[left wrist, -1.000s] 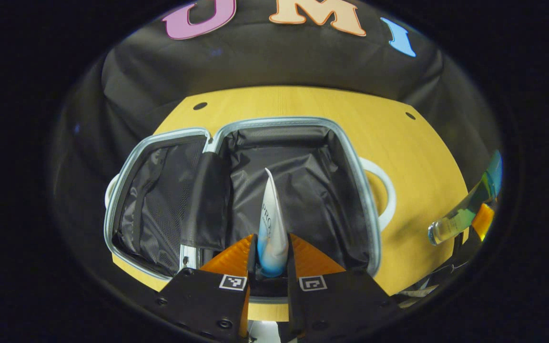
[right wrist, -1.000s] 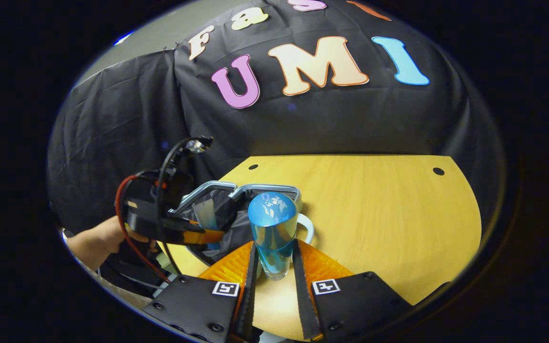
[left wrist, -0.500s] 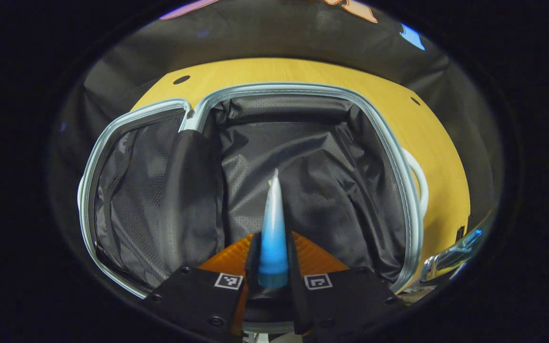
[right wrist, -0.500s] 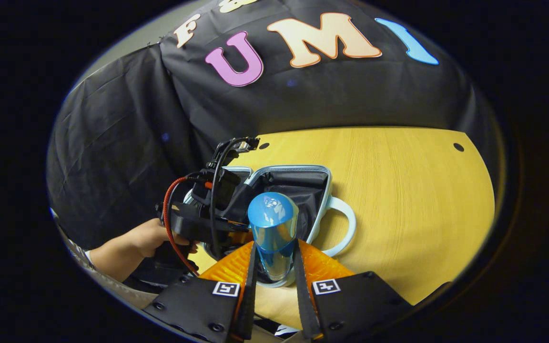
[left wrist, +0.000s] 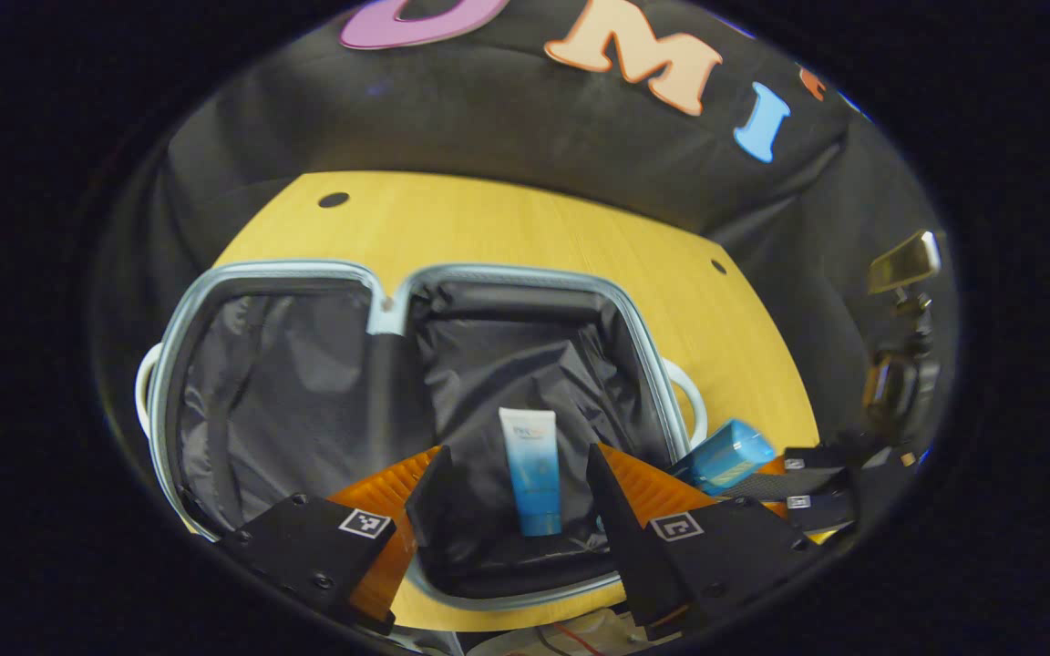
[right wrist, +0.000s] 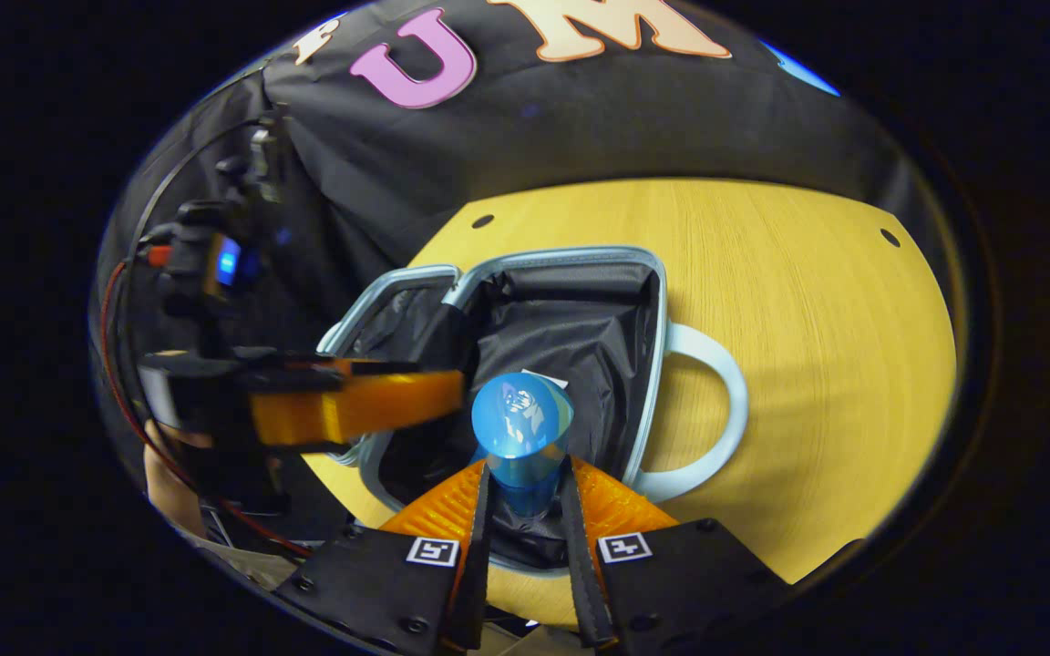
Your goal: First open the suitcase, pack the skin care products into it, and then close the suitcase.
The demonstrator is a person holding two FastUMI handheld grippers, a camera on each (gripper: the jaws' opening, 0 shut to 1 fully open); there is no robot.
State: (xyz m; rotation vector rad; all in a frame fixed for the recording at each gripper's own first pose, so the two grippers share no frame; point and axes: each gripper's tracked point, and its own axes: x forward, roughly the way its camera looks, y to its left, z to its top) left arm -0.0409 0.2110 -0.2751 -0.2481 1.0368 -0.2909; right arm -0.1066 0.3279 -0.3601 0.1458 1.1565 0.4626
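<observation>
Left tool (left wrist: 514, 474) wide above the soft tube (left wrist: 532, 469); right tool (right wrist: 525, 497) clamps the bottle (right wrist: 521, 437), likely rigid, slippery; grip mid-body.

The left tongs (left wrist: 514, 474) stand wide apart over the open suitcase (left wrist: 397, 301) on the bench (left wrist: 507, 228). A white-and-blue tube (left wrist: 532, 469) lies on the dark lining (cap nearest the camera). A blue bottle (left wrist: 724, 454) shows at right.
</observation>
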